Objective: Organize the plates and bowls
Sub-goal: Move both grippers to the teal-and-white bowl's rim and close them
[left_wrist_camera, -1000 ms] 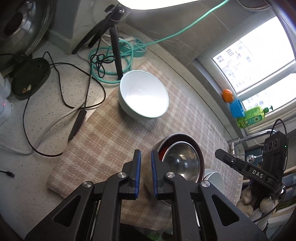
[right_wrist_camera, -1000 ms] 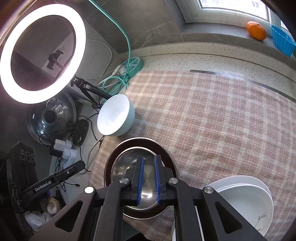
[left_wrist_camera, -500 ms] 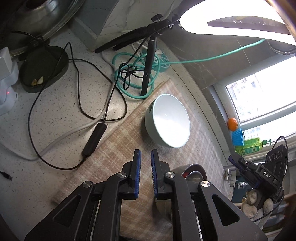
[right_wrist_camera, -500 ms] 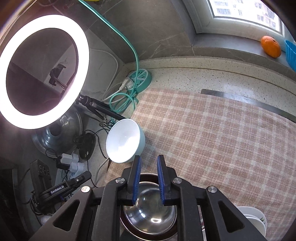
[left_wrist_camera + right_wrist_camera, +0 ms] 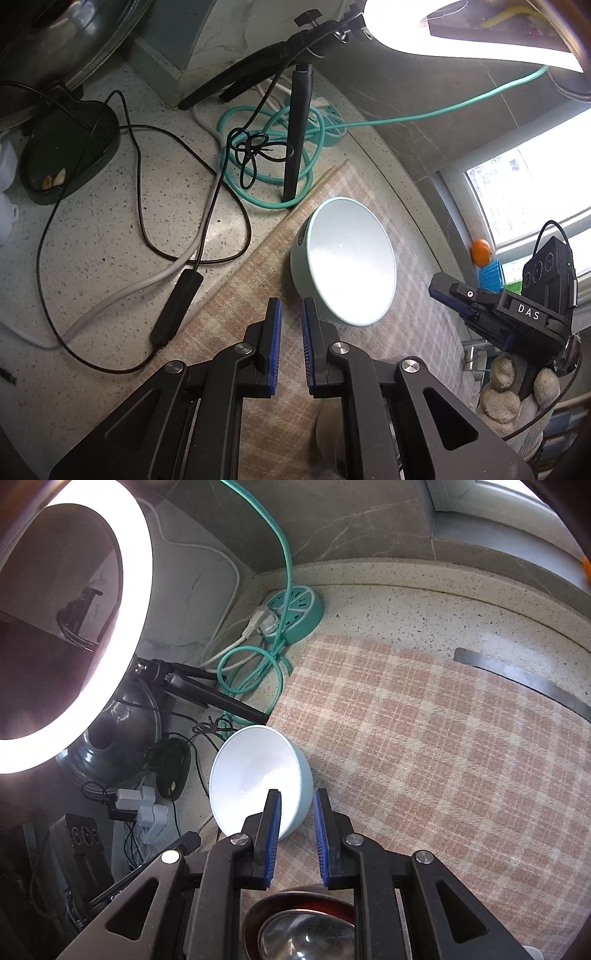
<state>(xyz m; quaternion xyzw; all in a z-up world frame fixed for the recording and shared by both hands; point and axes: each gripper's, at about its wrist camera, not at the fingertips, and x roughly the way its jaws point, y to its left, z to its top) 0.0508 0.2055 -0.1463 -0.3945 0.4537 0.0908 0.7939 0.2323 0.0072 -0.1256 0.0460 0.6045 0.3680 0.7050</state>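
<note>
Just beyond both grippers' tips, pale bowl (image 5: 258, 775), ungripped

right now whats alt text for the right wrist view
The right gripper, empty, jaws slightly apart, hangs over a pale blue bowl tilted at the edge of a checked cloth. A steel bowl sits just below; a lit ring light glows at left.

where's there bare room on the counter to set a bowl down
The checked cloth lies bare from the pale blue bowl across to the metal strip. Crowded: the corner with the ring light, teal cable and black cords.
</note>
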